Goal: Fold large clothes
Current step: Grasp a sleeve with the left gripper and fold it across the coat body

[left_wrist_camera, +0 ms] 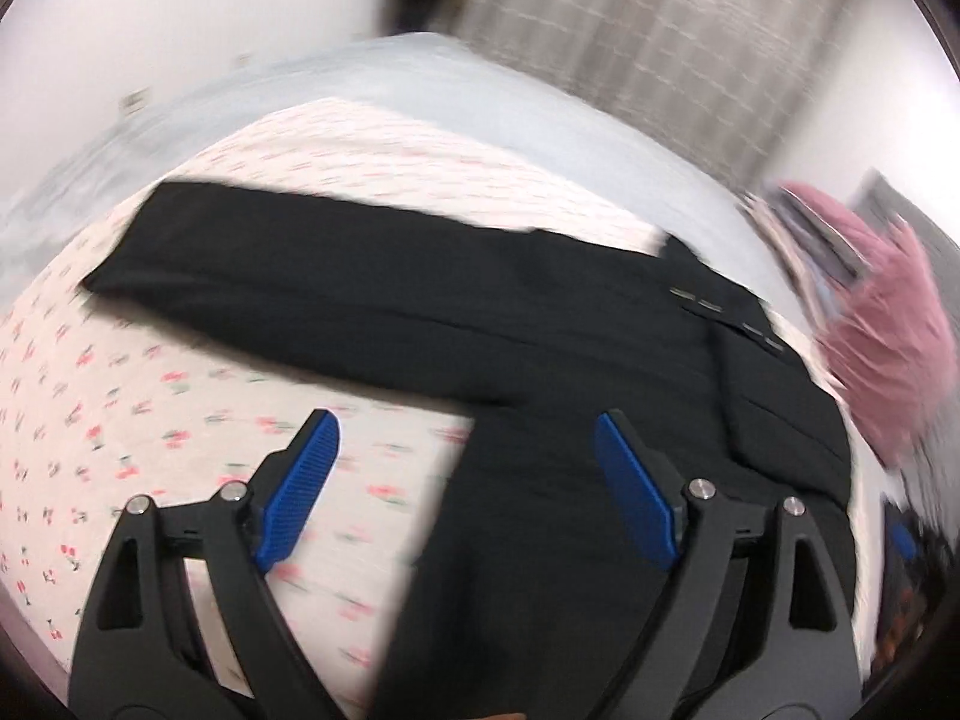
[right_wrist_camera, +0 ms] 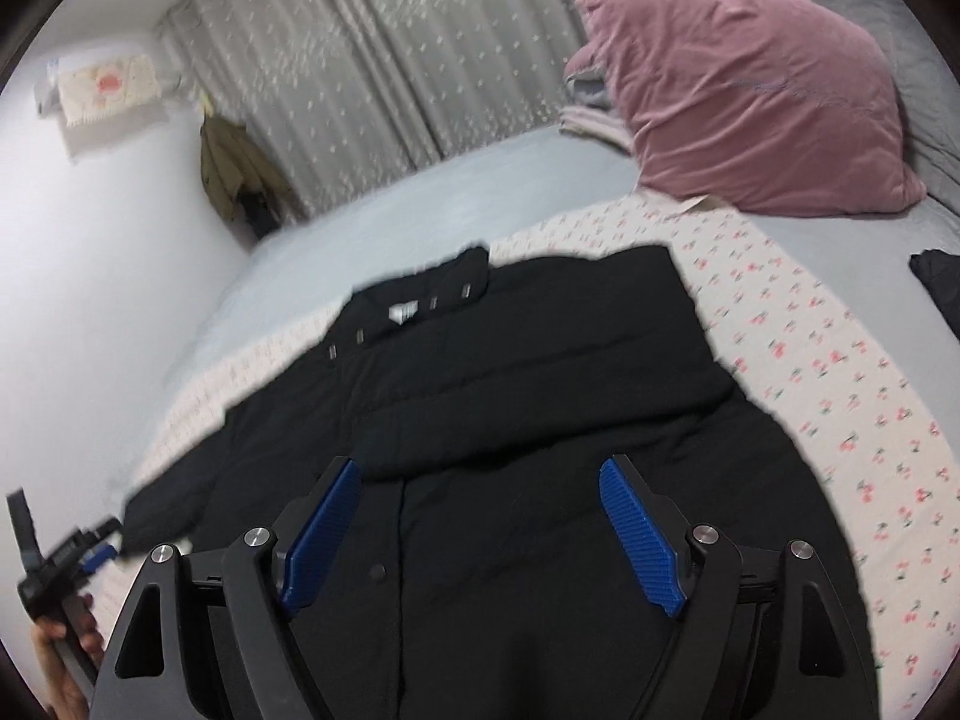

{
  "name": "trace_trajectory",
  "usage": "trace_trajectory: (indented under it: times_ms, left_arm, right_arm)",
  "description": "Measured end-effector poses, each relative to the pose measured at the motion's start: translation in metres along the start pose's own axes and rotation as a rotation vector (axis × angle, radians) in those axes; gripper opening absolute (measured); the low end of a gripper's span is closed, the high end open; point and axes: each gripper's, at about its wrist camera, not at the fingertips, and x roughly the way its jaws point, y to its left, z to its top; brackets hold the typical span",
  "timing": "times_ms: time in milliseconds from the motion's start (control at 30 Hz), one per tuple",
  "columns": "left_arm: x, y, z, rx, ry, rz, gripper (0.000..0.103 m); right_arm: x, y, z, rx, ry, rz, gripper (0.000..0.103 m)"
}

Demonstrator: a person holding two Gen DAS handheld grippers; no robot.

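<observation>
A large black padded jacket (right_wrist_camera: 522,384) lies flat on a floral sheet (right_wrist_camera: 840,372) on the bed, collar with metal snaps at the far end. Its right sleeve lies folded across the chest. In the left wrist view the jacket (left_wrist_camera: 420,294) shows with its other sleeve stretched out to the left. My left gripper (left_wrist_camera: 468,438) is open and empty, hovering above the jacket's edge; it also shows at the left edge of the right wrist view (right_wrist_camera: 90,546). My right gripper (right_wrist_camera: 480,480) is open and empty above the jacket's front placket.
A pink pillow (right_wrist_camera: 750,96) sits at the head of the bed, with folded cloths (right_wrist_camera: 591,114) beside it. A dark garment (right_wrist_camera: 939,288) lies at the right edge. Grey curtains (right_wrist_camera: 384,60) and an olive coat (right_wrist_camera: 231,174) hang by the wall.
</observation>
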Motion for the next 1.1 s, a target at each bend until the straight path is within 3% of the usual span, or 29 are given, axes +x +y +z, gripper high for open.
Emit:
trace_trajectory:
  times_ms: [67,200,467,633,733,900,967,1100]
  left_arm:
    - [0.017,0.021,0.004,-0.022,0.019,0.067,0.087]
    - [0.044,0.056,0.015,-0.085,0.001,0.103,0.087]
    - [0.075,0.134,0.035,-0.297,-0.051,0.115,0.087]
    - [0.081,0.156,0.032,-0.376,-0.098,0.097,0.086]
    - [0.081,0.155,0.033,-0.359,-0.12,0.133,0.072]
    - [0.078,0.153,0.031,-0.362,-0.148,0.189,0.026]
    - [0.074,0.153,0.032,-0.364,-0.161,0.203,0.012]
    - [0.061,0.144,0.039,-0.345,-0.2,0.202,0.006]
  right_arm:
    - [0.016,0.013,-0.007,-0.051,0.045,-0.041,0.083]
    - [0.036,0.04,-0.017,-0.167,0.064,-0.092,0.083]
    - [0.057,0.061,-0.022,-0.216,0.056,-0.1,0.083]
    - [0.065,0.068,-0.027,-0.264,0.06,-0.098,0.083]
    - [0.07,0.07,-0.031,-0.303,0.066,-0.12,0.083]
    - [0.077,0.066,-0.035,-0.308,0.086,-0.119,0.083]
    - [0.079,0.064,-0.036,-0.31,0.09,-0.117,0.083]
    - [0.08,0.06,-0.036,-0.313,0.094,-0.119,0.083]
